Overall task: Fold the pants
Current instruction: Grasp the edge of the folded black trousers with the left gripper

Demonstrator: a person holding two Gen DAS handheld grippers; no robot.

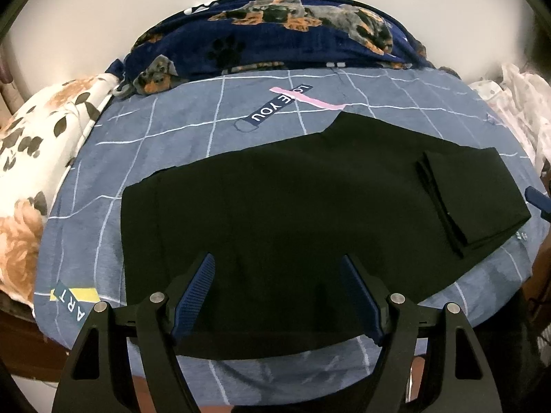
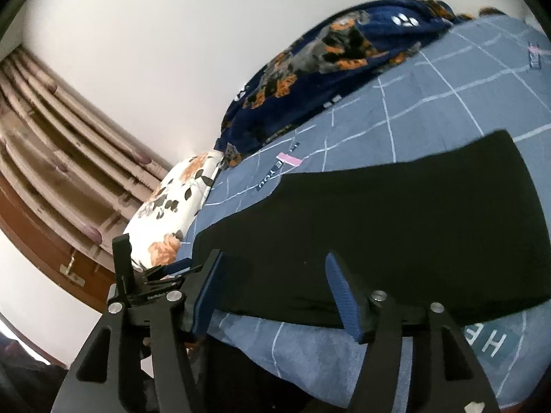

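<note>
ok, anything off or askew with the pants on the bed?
Nothing stands out. The pants lie flat on the bed, one end already folded over, edges fairly even. No wrinkles or bunching visible.

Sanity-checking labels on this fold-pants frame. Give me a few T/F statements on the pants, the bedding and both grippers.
1. The black pants lie flat on a blue grid-pattern bedsheet. True.
2. One end of the pants is already folded over onto the rest. True: a folded flap sits at the right in the left wrist view.
3. The left gripper is clamped on the fabric. False: its jaws stand open above the pants.
4. The right gripper is shut on a pant leg. False: its jaws are apart, nothing pinched.
5. The dog-print blanket covers the pants. False: it is bunched at the far edge of the bed, apart from them.
</note>
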